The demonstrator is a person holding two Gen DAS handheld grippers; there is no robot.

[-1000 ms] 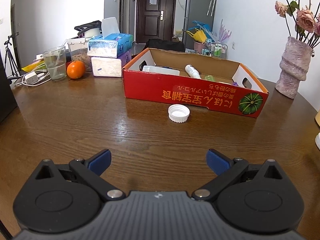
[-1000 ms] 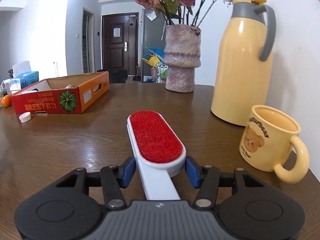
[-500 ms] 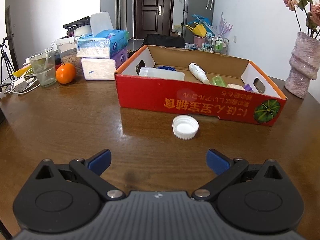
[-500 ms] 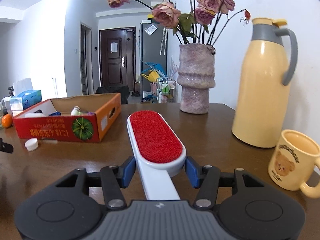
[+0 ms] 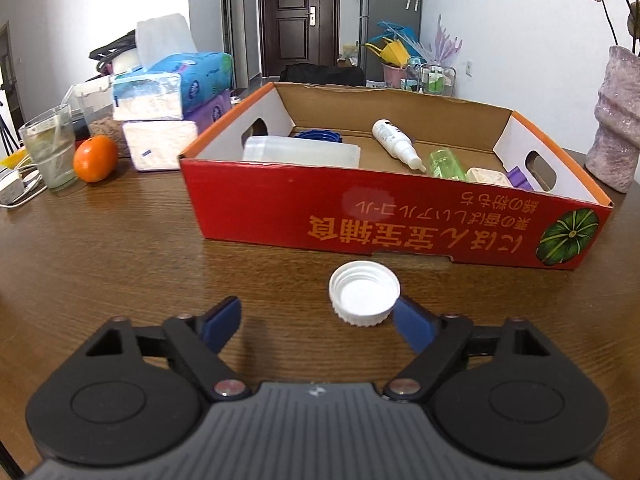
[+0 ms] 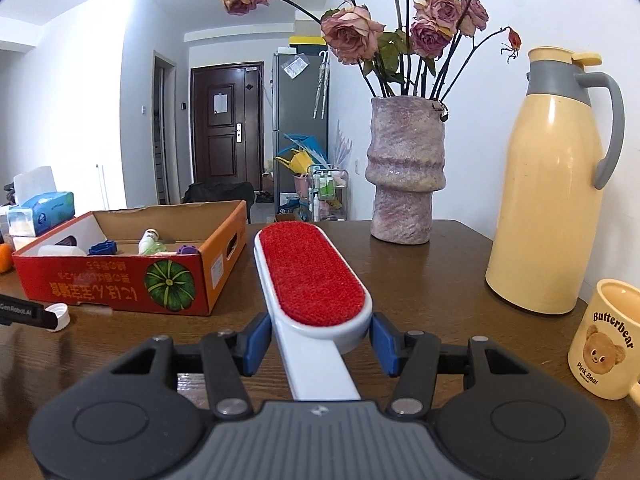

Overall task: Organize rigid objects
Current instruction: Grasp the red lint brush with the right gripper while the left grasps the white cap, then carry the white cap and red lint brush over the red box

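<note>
On the far left of the counter (image 5: pixel 100 248) stand a glass (image 5: pixel 50 152) and an orange (image 5: pixel 95 159), with tissue packs (image 5: pixel 168 92) stacked just behind.

The red box (image 5: pixel 360 216) sits in the middle of the counter. Inside it lie a clear tub (image 5: pixel 300 153), a blue lid (image 5: pixel 318 136), a white bottle (image 5: pixel 394 142) and a green bottle (image 5: pixel 446 164).

A white cap (image 5: pixel 364 293) lies open side up on the counter, just in front of the box. The left hand-held gripper (image 5: pixel 316 322) is low over the counter, and its jaws are closing with the cap between them. The cap is close to the right pad; the left pad is still well apart from it, so nothing is gripped.

The right hand-held gripper (image 6: pixel 316 340) is clenched on a lint brush (image 6: pixel 312 276), with its red pad facing up and pointing away.

On the right side of the counter stand a vase (image 6: pixel 404 184) with roses, a yellow jug (image 6: pixel 556 184) and a bear mug (image 6: pixel 604 340) near the edge.
</note>
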